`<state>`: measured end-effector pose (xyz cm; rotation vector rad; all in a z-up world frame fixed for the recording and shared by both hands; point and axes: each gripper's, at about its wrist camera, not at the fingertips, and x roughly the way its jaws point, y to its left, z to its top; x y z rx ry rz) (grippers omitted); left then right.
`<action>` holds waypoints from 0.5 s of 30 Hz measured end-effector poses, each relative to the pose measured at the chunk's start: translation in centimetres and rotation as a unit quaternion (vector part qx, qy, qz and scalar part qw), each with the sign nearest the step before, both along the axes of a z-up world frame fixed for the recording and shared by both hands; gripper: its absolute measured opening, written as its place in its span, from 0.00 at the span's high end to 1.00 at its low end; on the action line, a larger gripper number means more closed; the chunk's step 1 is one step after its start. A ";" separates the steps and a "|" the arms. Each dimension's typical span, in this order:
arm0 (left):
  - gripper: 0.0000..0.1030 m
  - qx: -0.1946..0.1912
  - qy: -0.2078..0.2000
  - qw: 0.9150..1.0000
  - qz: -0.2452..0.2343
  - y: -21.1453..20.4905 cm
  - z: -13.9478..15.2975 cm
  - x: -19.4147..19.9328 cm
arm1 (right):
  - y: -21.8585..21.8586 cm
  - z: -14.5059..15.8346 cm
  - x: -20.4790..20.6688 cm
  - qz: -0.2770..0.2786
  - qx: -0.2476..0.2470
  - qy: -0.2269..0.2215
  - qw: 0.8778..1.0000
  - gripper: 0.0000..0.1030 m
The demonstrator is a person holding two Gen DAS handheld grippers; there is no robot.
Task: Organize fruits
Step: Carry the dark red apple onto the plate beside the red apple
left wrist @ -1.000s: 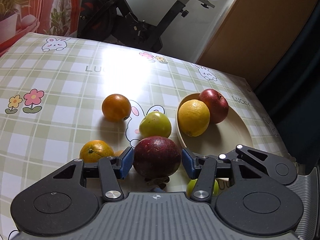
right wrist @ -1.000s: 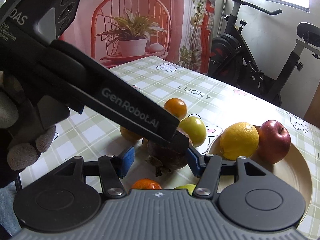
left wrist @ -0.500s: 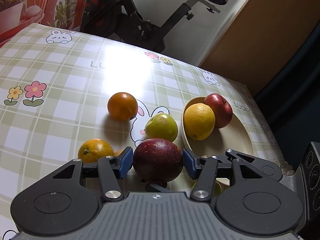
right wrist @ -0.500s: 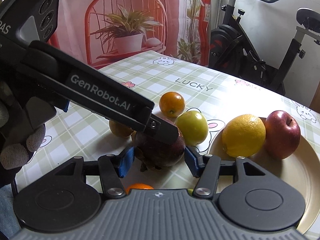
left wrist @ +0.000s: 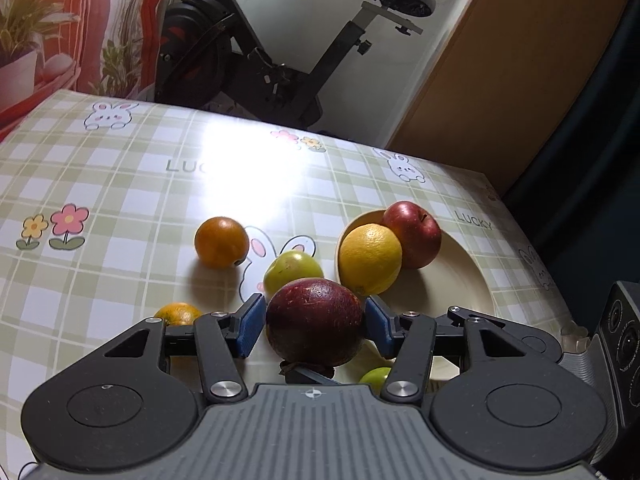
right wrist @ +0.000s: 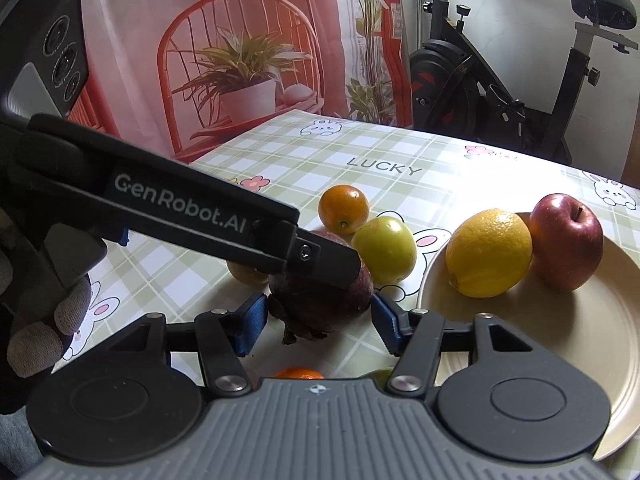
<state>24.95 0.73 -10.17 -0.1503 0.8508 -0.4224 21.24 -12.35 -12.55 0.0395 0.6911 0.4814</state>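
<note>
The round beige plate (right wrist: 560,344), at the right side of the right wrist view, held a yellow lemon (right wrist: 489,252) and a red apple (right wrist: 567,241), which touched each other at its far edge.

On the green checked tablecloth (left wrist: 120,184), left of the plate, lay a green round fruit (right wrist: 385,249) and, farther back, a small orange (right wrist: 343,208). Another orange (left wrist: 178,314) showed in the lower left of the left wrist view, partly hidden behind the gripper.

The left gripper (left wrist: 315,322) held the dark purple-red round fruit (left wrist: 315,321) between its blue pads (left wrist: 251,326), near the plate edge. Its black arm crossed the right wrist view and covered part of this fruit. The right gripper (right wrist: 318,322) stood with its jaws wide, just before the same fruit, without touching it.
</note>
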 end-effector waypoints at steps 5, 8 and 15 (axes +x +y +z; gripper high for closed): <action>0.44 0.022 -0.024 0.999 -0.026 -2.7 1.6 0.2 | -1.7 1.6 -0.6 -0.020 0.019 -0.023 0.999 0.42; 0.44 0.033 -0.033 0.998 -0.044 -4.4 2.0 0.3 | -3.0 2.3 -0.9 -0.038 0.029 -0.034 0.998 0.42; 0.44 0.045 -0.037 0.994 -0.090 -9.0 2.2 1.8 | -6.9 2.8 -1.4 -0.082 0.046 -0.046 0.995 0.42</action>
